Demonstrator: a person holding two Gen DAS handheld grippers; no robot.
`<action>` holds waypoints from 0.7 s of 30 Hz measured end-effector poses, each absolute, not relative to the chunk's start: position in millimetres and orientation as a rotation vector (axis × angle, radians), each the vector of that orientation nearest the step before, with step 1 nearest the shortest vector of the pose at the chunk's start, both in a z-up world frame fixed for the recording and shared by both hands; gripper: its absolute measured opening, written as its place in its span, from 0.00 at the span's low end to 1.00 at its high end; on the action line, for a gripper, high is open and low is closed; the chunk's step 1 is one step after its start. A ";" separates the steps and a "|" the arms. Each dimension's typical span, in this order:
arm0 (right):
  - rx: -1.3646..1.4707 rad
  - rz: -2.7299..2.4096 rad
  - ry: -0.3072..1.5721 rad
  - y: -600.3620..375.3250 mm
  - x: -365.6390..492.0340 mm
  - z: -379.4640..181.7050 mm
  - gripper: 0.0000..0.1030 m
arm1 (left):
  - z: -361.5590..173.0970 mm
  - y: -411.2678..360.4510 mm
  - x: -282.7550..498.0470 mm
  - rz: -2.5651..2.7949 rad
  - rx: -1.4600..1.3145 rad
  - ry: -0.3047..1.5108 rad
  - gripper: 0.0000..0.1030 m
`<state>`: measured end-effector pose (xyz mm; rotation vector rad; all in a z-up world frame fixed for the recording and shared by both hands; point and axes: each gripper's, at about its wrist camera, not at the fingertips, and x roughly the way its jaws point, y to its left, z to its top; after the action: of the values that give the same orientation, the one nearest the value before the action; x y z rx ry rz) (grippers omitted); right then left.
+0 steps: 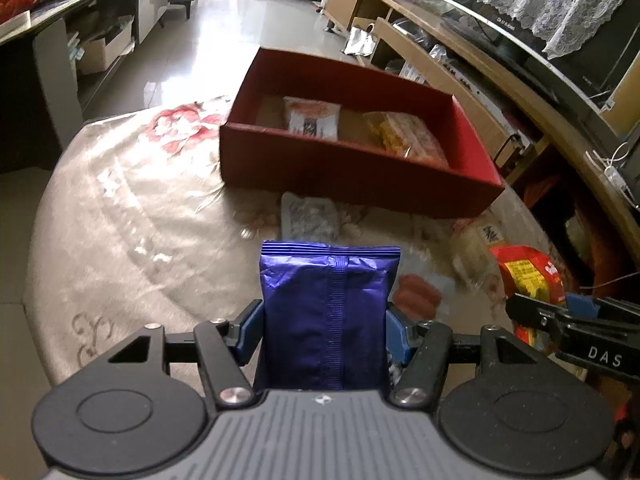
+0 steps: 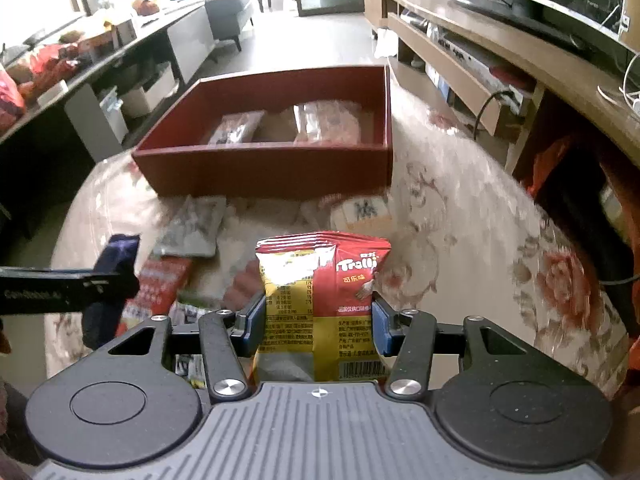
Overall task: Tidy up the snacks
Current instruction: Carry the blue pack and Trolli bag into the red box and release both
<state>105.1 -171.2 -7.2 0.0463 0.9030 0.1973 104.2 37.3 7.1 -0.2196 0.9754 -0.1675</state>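
Note:
My left gripper point(image 1: 324, 320) is shut on a purple foil snack bag point(image 1: 326, 304) and holds it above the table. My right gripper point(image 2: 318, 320) is shut on a red and gold Trolli bag point(image 2: 322, 300); that bag also shows in the left wrist view point(image 1: 528, 272). A red cardboard box point(image 1: 360, 172) stands ahead on the table, also in the right wrist view point(image 2: 272, 172). In it lie a white and orange packet point(image 1: 312, 118) and a clear bag of yellow snacks point(image 1: 404, 136).
Loose snacks lie on the floral tablecloth point(image 1: 120, 208) before the box: a grey packet point(image 1: 310, 216), a sausage pack point(image 1: 416, 296), a red packet point(image 2: 164, 280), a pale packet point(image 2: 364, 210). A TV stand point(image 1: 500, 80) runs along the right, a counter point(image 1: 80, 4) along the left.

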 end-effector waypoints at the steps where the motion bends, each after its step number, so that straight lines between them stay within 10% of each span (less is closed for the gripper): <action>1: 0.050 0.198 0.895 -171.1 108.1 -4.6 0.58 | 9.4 35.5 107.4 -0.170 -0.220 0.970 0.63; 21: 0.074 0.221 0.803 -160.1 182.7 26.8 0.58 | 36.1 18.9 194.5 -0.150 -0.235 0.888 0.63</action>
<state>182.7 -160.1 26.8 0.0741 0.8026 0.2205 194.5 18.9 36.1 -0.2347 0.8877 -0.1498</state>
